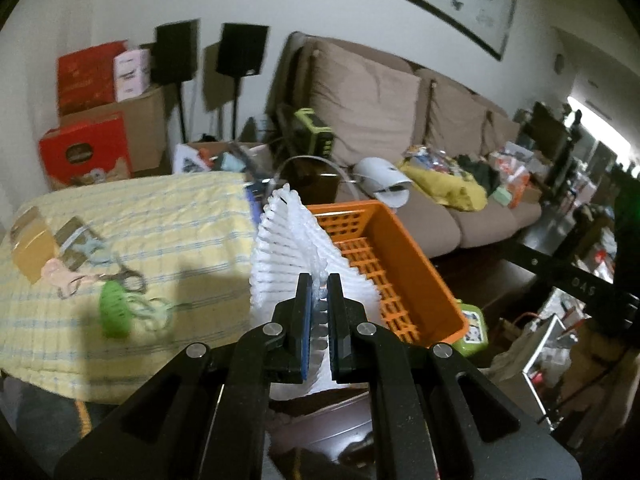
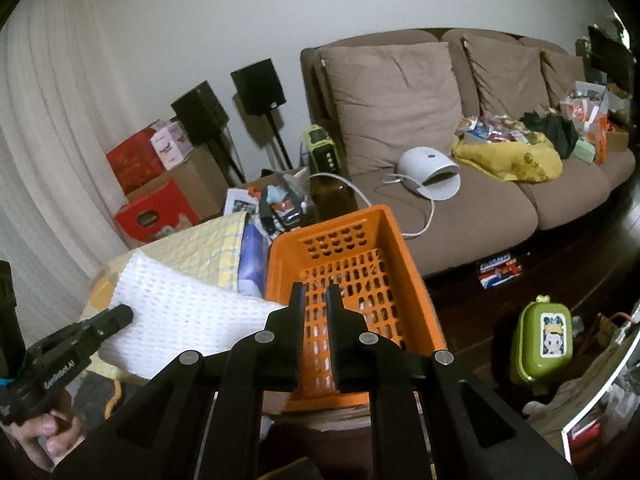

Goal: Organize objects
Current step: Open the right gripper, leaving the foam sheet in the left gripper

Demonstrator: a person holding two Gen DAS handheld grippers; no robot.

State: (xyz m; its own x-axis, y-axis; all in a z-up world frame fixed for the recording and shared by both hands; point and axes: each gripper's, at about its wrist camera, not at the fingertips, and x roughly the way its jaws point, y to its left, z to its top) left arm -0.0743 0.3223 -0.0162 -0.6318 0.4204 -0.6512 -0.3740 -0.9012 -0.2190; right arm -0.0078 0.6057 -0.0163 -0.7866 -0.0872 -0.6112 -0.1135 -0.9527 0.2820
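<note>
Cluttered living-room ground: a brown sofa (image 2: 460, 200) against the wall, and in front a counter under a yellow checked cloth (image 1: 132, 216), with an orange basket (image 2: 404, 276) at its right edge. The left gripper (image 1: 319, 286) is clamped on a white foam net sleeve (image 1: 288, 248), which stands up from its fingertips and leans over the basket's near-left rim. From the right wrist view the sleeve drapes between the cloth and the basket wall, partly outside it. The sleeve looks very light, soft and springy; it should crush easily and may snag on the slots, so an edge pinch like this one suits it. The right gripper (image 2: 314, 294) hangs above the basket's inside, jaws narrow with nothing between them. Scissors (image 1: 120, 276) and a green clip-like item (image 1: 114, 310) lie loose near the cloth's front edge.
</note>
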